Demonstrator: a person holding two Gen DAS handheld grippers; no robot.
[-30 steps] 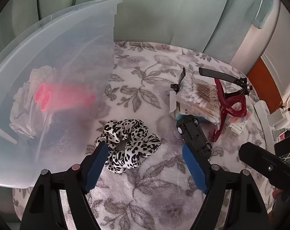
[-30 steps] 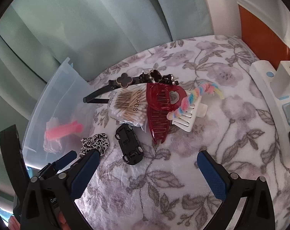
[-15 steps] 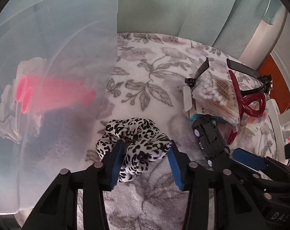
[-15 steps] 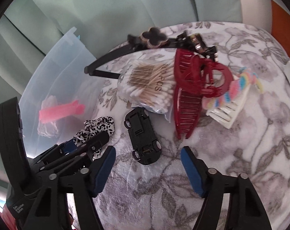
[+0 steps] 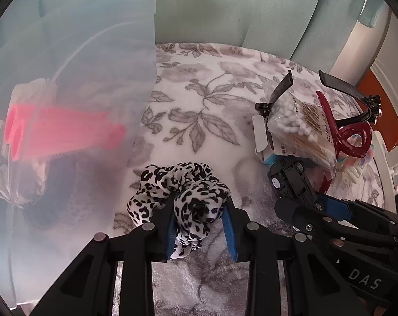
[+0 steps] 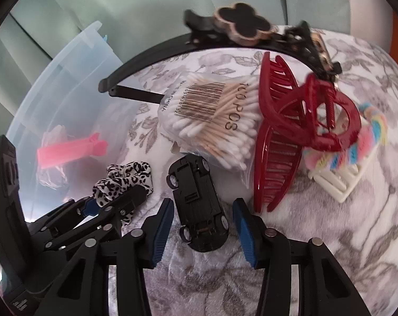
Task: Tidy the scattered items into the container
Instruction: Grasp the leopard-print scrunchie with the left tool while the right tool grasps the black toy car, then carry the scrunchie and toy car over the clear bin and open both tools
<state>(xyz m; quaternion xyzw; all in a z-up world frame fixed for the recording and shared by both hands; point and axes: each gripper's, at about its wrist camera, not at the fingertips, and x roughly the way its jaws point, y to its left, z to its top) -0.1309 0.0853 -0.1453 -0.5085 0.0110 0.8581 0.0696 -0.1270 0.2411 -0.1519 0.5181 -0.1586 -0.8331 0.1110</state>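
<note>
Closing on the leopard-print scrunchie (image 5: 183, 192), the left gripper (image 5: 200, 226) has just drawn its jaws in, and the blue pads (image 5: 171, 233) now pinch the bunched fabric on both sides. The scrunchie lies on the floral blanket (image 5: 199, 121), just beside the wall of the translucent container (image 5: 75, 84) at 9 o'clock. Inside the container, blurred through the plastic, sit a pink clip (image 5: 59, 131) and some crumpled white material.

The right gripper (image 6: 203, 230) has also been closing; its jaws straddle the black toy car (image 6: 199, 208), with a narrow gap visible on each side (pads not yet touching). The car's far end at 12 o'clock nearly meets the bag of cotton swabs (image 6: 214, 126), which reads "100 PCS" beside a barcode and small print I cannot read fully. The dark red claw clip (image 6: 278, 144) crowds in at 2 o'clock, overlapping the bag, with a black headband (image 6: 151, 58) arching behind it and a rainbow clip (image 6: 351, 147) beyond. Bare blanket lies open at 4 o'clock. The right gripper's body, seen from the left wrist, bears the letters "DAS".
</note>
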